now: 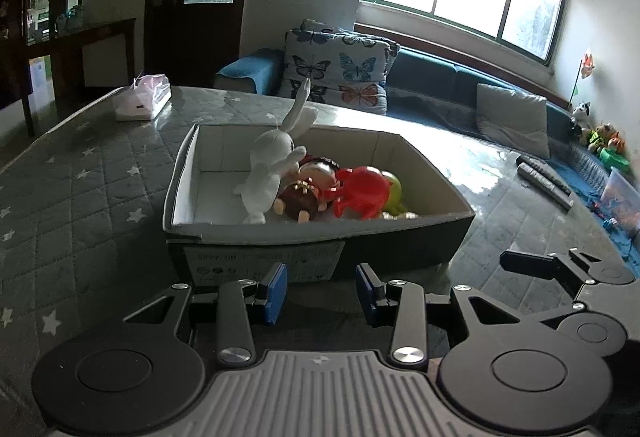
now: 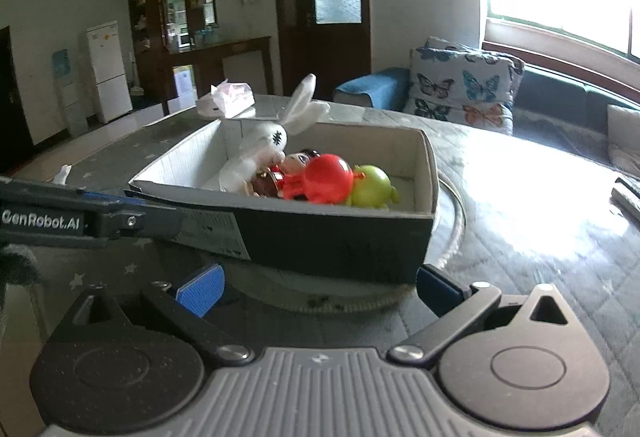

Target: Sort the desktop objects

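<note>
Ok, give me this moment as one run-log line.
left gripper: open, empty | right gripper: open, empty | box: holds white rabbit, red toy, green toy | tissue pack: outside box

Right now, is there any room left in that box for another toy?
Yes: the box floor is bare on its left half, between the left wall and the white rabbit. The right half is crowded: doll, red toy, green toy.

Matt cardboard box [image 1: 256, 249], plush cloth rabbit [image 1: 272, 161], glossy plastic toys [image 1: 362, 189].
</note>
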`<state>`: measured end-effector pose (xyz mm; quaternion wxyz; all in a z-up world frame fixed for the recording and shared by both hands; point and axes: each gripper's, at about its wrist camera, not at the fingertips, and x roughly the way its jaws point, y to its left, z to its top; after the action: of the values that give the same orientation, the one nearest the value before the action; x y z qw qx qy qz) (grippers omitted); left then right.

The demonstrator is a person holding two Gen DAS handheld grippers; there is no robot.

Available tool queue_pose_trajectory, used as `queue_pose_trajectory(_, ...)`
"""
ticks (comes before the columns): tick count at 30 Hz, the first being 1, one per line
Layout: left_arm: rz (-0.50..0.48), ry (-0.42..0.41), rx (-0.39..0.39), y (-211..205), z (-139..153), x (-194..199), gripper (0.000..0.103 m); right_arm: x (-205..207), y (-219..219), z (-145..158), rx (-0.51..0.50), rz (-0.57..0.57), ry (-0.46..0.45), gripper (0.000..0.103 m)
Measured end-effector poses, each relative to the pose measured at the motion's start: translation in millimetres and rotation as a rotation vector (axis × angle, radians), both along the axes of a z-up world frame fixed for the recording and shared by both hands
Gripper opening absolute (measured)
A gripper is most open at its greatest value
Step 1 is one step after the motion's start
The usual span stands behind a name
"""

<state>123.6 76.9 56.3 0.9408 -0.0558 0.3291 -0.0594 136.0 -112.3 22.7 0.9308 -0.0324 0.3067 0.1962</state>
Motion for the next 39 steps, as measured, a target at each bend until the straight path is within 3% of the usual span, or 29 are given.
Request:
queue_pose_trajectory(13,0.039,0.054,0.000,-8,-14,-22,0.040,-21,-7,-14,-0.009,-0.052,0.037,0.103)
queue_pose_trajectory(28,0.080,0.082,0.096,-19,-27,-40,0.040,-37,-10,-28,-0.018,-0.076,0.067,0.103)
queue_pose_trajectory(39,0.098,0.096,0.125,-21,-31,-43,0.040,-43,-10,-31,-0.032,-0.070,0.069,0.103)
